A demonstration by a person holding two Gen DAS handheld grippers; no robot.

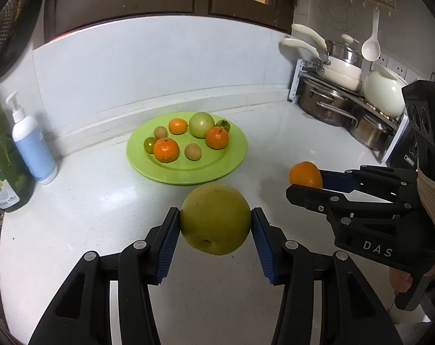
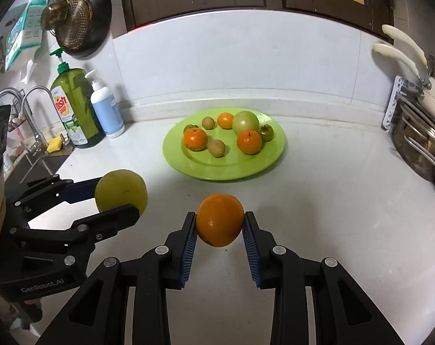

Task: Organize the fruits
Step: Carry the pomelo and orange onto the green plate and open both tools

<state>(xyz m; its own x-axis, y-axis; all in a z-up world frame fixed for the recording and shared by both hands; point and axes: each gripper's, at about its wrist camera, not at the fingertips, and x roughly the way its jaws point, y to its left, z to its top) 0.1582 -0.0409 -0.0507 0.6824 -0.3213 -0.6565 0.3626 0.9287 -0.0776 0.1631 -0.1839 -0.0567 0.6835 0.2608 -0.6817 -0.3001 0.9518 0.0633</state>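
A round green plate sits on the white stone counter near its back edge, with small round fruits on it. Two plastic pump bottles stand at the back left corner; steel pots are stacked at the right edge.

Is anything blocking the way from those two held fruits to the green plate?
Nothing visible does. Bare counter lies between the green apple in the left claw, the orange in the right claw, and the plate.

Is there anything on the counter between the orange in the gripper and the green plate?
No, only bare white counter lies between the held orange and the green plate, as the right wrist view shows.
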